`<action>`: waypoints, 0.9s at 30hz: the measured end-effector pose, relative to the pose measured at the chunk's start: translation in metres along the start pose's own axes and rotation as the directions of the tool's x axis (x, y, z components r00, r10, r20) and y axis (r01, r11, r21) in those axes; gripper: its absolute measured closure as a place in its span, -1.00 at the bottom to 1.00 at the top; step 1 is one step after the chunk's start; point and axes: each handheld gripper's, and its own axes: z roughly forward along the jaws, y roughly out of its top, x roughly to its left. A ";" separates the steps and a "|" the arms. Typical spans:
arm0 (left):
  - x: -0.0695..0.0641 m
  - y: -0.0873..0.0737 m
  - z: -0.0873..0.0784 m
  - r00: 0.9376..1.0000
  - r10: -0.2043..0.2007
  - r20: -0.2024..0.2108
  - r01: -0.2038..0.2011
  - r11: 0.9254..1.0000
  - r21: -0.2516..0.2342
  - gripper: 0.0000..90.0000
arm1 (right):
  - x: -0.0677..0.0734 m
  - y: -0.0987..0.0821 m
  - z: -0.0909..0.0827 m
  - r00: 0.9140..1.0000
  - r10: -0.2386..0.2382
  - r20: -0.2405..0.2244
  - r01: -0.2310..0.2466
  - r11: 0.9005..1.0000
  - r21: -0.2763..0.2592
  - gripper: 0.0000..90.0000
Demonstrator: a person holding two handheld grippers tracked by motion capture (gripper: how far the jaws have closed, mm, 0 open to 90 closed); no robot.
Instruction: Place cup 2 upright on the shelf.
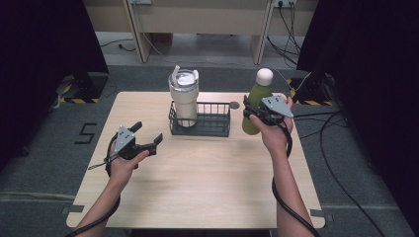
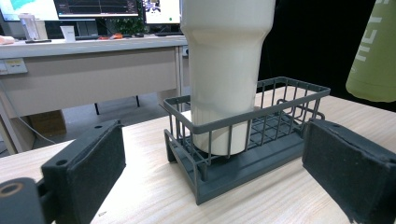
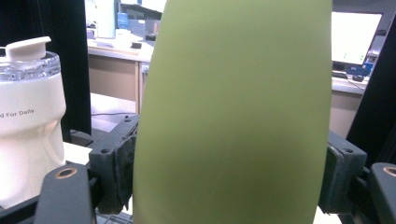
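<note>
At about two o'clock on the tabletop, my right gripper is clamped on the green bottle, its pads pressing the bottle's sides around mid-height. From the right gripper view the bottle stands between the two black pads, upright, with its top and bottom both cut off. From the left gripper view its base hangs clear above the table, just off the basket's far corner. I cannot tell how high.

My left gripper sits at about eight o'clock, jaws spread wide with nothing between them, pointing toward the wire basket. A cream tumbler with a clear lid stands upright in the basket's left end; its lid is cut off in the left gripper view.

I work on a light wooden table set on grey carpet. Dark curtains flank both sides, cables trail across the floor at three o'clock, and desks with monitors stand beyond at twelve.
</note>
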 end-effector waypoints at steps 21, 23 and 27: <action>0.000 0.000 0.000 1.000 0.001 -0.001 -0.001 1.000 0.001 -0.89 | 0.010 0.012 0.006 1.000 -0.008 -0.015 0.008 1.000 -0.014 -0.48; 0.000 0.000 0.000 1.000 0.002 -0.001 -0.002 1.000 0.001 -0.89 | 0.011 0.014 0.007 1.000 -0.011 -0.017 0.011 1.000 -0.020 -0.48; 0.000 0.000 0.000 1.000 0.002 -0.001 -0.002 1.000 0.001 -0.89 | 0.013 0.017 0.008 1.000 -0.010 -0.018 0.009 1.000 -0.024 -0.48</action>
